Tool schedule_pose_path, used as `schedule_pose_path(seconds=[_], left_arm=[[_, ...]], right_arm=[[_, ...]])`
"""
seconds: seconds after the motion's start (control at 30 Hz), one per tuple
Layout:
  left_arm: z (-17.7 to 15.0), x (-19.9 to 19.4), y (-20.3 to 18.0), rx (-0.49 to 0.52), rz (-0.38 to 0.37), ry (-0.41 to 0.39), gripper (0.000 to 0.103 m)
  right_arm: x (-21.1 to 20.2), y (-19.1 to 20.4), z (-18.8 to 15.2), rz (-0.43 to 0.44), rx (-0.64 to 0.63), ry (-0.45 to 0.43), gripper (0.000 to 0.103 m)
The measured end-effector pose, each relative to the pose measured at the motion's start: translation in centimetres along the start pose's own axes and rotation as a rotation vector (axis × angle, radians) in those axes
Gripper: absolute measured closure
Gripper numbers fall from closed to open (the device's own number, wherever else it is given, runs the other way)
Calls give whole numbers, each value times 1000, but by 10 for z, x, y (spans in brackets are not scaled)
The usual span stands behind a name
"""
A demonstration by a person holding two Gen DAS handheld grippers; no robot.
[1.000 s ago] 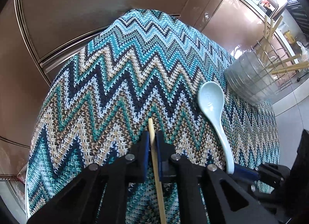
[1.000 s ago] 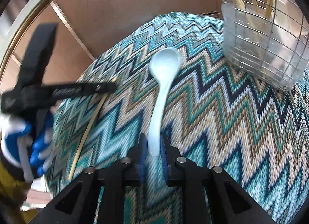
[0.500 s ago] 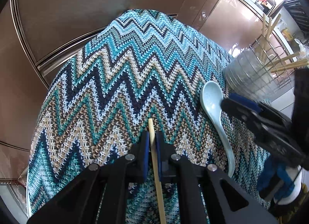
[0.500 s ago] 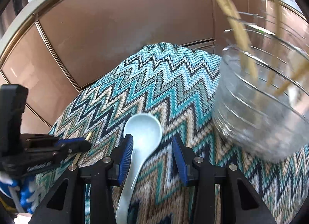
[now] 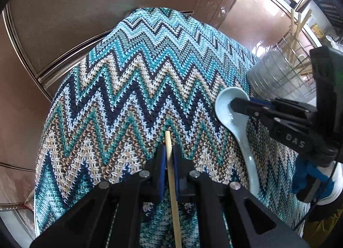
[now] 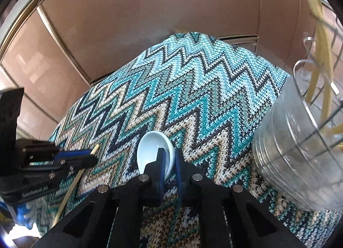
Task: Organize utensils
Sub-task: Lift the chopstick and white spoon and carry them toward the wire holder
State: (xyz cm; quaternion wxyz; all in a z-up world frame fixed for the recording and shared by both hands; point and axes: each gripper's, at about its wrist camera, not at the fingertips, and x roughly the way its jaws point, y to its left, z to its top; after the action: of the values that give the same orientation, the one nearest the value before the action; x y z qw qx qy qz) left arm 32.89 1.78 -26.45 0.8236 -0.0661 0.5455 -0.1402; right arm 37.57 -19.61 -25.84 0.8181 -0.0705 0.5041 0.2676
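Left tongs [image 5: 169,158] pinch chopstick [image 5: 171,175]; right tongs [image 6: 169,162] pinch spoon [image 6: 150,153].
Only left view shows spoon's handle; chopstick points away, lengthwise.

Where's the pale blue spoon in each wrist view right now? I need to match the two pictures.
Left wrist view: the spoon lies at right on the zigzag cloth, bowl far, handle near, the right gripper closed on its bowl rim.
Right wrist view: spoon at center, its bowl rim pinched between that gripper's fingers; handle hidden.
Shared landmark: the wire utensil basket, right of the spoon in both.
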Motion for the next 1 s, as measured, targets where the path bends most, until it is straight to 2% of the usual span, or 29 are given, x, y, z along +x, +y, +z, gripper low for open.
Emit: schedule_pose_path(seconds=[0.1, 0.27, 0.47, 0.7, 1.0], left_arm=[[3, 2, -2, 16, 9, 16, 97], [4, -1, -4, 2, -5, 1, 98], [-11, -39, -7, -32, -104, -162, 98], [-21, -115, -40, 22, -177, -372, 98], [0, -188, -89, 83, -294, -559, 98]], right_arm=[[-9, 7, -7, -11, -16, 11, 95], [-38, 17, -22, -34, -13, -42, 96], [-85, 38, -46, -77, -16, -155, 96], [-159, 52, -68, -130, 30, -344, 96], [-254, 50, -68, -239, 59, -584, 96]])
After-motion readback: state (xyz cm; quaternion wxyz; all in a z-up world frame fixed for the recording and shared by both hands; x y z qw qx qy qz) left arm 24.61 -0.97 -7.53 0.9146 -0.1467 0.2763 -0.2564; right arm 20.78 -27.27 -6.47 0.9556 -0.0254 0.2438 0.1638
